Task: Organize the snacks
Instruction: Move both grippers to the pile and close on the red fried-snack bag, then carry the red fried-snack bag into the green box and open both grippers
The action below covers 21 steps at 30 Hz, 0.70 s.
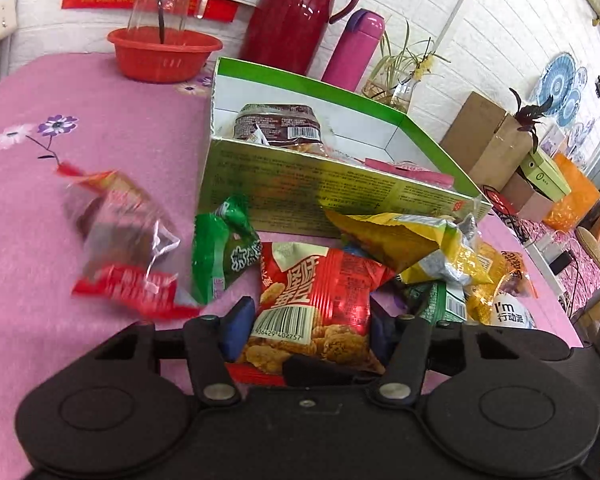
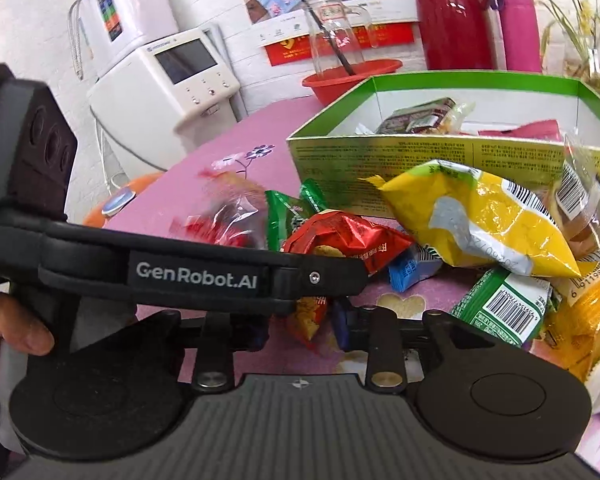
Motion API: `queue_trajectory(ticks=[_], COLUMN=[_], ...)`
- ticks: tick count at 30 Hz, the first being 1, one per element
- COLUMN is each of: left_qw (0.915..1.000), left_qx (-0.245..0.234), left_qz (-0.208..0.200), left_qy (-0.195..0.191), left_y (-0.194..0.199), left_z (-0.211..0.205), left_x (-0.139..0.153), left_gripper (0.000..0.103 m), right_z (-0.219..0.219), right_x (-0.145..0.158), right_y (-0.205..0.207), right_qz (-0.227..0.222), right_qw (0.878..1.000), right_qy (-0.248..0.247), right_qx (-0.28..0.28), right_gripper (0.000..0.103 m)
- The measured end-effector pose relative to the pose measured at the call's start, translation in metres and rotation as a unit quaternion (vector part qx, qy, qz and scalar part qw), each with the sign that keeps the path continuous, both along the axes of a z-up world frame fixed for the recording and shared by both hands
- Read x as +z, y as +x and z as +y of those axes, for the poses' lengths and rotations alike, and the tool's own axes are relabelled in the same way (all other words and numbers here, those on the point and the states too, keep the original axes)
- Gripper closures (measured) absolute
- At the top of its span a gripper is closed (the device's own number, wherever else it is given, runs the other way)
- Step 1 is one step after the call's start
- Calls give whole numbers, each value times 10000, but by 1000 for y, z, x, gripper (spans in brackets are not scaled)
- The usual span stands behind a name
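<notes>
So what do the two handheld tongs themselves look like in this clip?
Both are matte black plastic. Each has two round discs at the base, silver pivot bolts, slim linkage bars and blue pads on the fingers. The left tongs, seen side-on from the right camera, carry white "GenRobot.AI" lettering on a black bar. The right tongs have a ribbed grey top. No cables or sleeves are visible.

My table (image 1: 80, 92) has a pink cloth with flowers sewn on it. A green box (image 1: 300, 184) sits on it, far from me. Near its front wall lie a green packet (image 1: 220, 252), a red packet (image 1: 320, 292) and a yellow bag (image 1: 420, 240). A blurry see-through packet (image 1: 120, 240) lies to the left. A red bowl (image 1: 164, 54) sits far back.
</notes>
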<state>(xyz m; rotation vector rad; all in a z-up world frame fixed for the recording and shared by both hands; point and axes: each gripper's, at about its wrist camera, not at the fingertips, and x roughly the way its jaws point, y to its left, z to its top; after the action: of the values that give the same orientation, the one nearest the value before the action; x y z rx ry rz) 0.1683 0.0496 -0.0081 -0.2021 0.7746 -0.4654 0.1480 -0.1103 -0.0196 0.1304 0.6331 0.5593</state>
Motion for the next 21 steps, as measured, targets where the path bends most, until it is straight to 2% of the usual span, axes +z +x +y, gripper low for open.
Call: queue_trajectory(ticks=[4,12,21], left_qw=[9999,9959,9926], left_qx=[52,-3,-180], left_qz=[-115,-890,-1174], left_qy=[-85,-139,-235], left_y=[-15,-35,1], left_z=[1,-9,-33], left_x=[12,65,94], left_gripper=[47,47,47], right_z=[-2,-12,-30], right_x=[11,52,74], right_y=[-14,-30,-2], right_qz=[-231,-1123,-1557], right_qw=[9997,9936,9876], right_qy=[18,120,52], right_qx=[69,40,-198], right_gripper=[51,51,52])
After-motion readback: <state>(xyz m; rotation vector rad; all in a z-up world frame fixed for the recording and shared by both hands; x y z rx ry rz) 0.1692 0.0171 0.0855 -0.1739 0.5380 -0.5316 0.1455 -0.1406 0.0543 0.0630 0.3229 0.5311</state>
